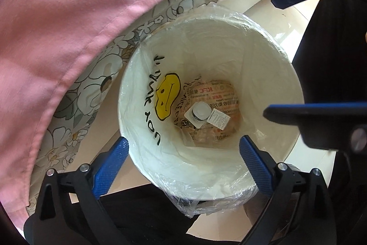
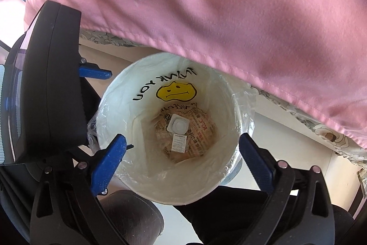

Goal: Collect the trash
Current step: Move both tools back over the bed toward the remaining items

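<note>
Trash: white plastic tub w/ round lid (image 1: 197, 115) and a small printed packet (image 1: 218, 119), both lying at the bottom of the bin, touching, on top of a printed paper bag (image 1: 220, 93).
Where: tub and packet sit mid-floor of the bin in both wrist views; nothing is hung up on the liner wall.
Bin: white round wastebasket (image 1: 284, 75), upright on the floor, lined w/ a clear plastic bag (image 1: 183, 203) folded over the rim. Liner shows a yellow face print (image 1: 167, 99) and black lettering.
Left gripper (image 1: 183, 162): points about straight down over the bin mouth; jaws wide apart, blue pads on either side of the opening, nothing between them.
Right gripper (image 2: 183, 160): also over the bin, tilted steeply down; jaws wide apart, empty. Left view shows it at the right edge, just beside the left one.
Around: pink sheet (image 1: 68, 38) hangs close over the bin, floral fabric (image 1: 96, 75) under it; pale floor (image 1: 270, 15) past the rim. A person's dark-clothed legs sit at the lower edge of both views.
Done, by the look of it: two pieces are in the bin and both tools are empty-handed, so this drop reads as finished.
Left: cannot tell if more trash is lying about, as neither view shows beyond bin and bedding. Probable next: lift both clear, look for other bits.
</note>
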Demonstrator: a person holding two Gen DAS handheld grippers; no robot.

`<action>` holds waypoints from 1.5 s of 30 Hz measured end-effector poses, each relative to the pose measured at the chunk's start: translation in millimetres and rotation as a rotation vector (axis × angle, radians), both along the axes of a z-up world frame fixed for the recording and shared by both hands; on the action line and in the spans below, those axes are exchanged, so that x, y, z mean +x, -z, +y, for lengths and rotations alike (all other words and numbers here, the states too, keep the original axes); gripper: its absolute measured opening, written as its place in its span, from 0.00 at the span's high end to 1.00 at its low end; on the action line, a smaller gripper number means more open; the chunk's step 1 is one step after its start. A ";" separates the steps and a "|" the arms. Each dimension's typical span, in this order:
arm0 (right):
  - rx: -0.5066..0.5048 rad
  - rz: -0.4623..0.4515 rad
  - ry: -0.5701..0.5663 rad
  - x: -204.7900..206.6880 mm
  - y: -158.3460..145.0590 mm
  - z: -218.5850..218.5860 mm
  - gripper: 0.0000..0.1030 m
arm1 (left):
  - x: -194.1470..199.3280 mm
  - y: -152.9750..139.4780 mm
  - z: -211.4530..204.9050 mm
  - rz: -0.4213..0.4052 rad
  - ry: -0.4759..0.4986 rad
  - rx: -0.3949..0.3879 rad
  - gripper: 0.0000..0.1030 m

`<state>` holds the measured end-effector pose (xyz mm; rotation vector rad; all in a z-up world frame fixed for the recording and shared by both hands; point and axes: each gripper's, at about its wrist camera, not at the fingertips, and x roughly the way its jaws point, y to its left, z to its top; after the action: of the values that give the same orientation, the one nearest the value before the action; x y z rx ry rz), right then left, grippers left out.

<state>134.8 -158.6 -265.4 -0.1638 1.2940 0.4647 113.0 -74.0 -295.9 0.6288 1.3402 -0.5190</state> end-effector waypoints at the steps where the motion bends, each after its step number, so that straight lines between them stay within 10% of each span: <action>1: -0.003 -0.004 0.004 -1.2 -0.1 0.0 0.07 | -0.4 -0.4 0.5 -0.001 0.001 -0.001 0.04; 26: 0.152 -0.294 0.132 -19.5 -142.2 -53.7 0.07 | 16.7 -180.0 68.5 -0.373 -0.275 -0.187 0.04; 45: 0.098 -0.423 0.015 40.9 -201.0 -65.8 0.07 | 71.9 -231.9 83.4 -0.502 -0.316 -0.166 0.04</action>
<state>175.7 -224.4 -64.3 -0.1600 0.8567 0.4508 184.9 9.4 -64.0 0.3662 0.8848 -0.1914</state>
